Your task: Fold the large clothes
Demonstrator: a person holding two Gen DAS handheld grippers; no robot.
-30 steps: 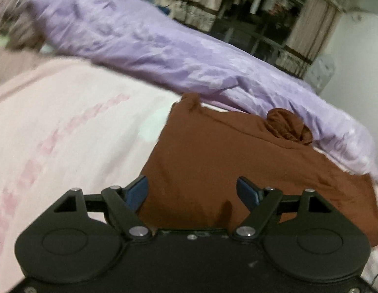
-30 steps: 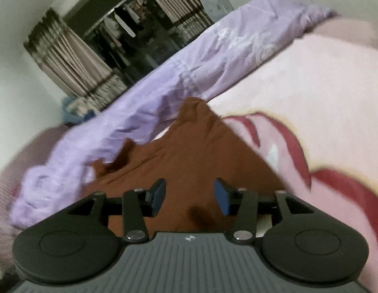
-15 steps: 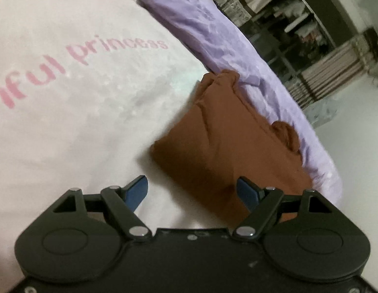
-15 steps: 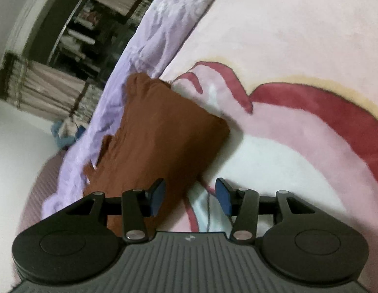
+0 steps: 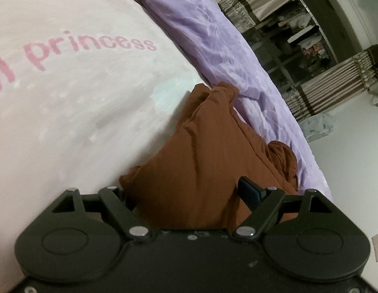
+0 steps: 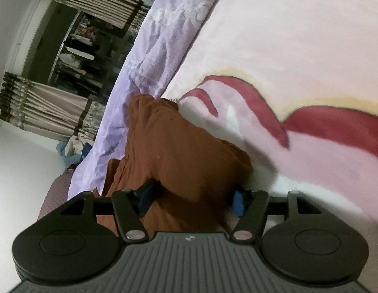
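A folded brown garment (image 5: 208, 151) lies on a pink blanket (image 5: 66, 97), also in the right wrist view (image 6: 174, 151). My left gripper (image 5: 189, 193) is open with the garment's near left edge between its fingers; the left fingertip is hidden under the cloth. My right gripper (image 6: 191, 197) is open with the garment's near right corner between its blue pads. Neither is closed on the cloth.
A crumpled lilac sheet (image 5: 213, 36) lies along the far side of the garment, also seen in the right wrist view (image 6: 149, 56). The blanket carries pink lettering (image 5: 91, 48) and a red pattern (image 6: 311, 122). Curtains (image 5: 335, 80) and dark shelving stand beyond the bed.
Both grippers have moved in toward the garment's near edge. The cloth, earlier ahead of the fingers, now lies between them. The jaws have stayed open.
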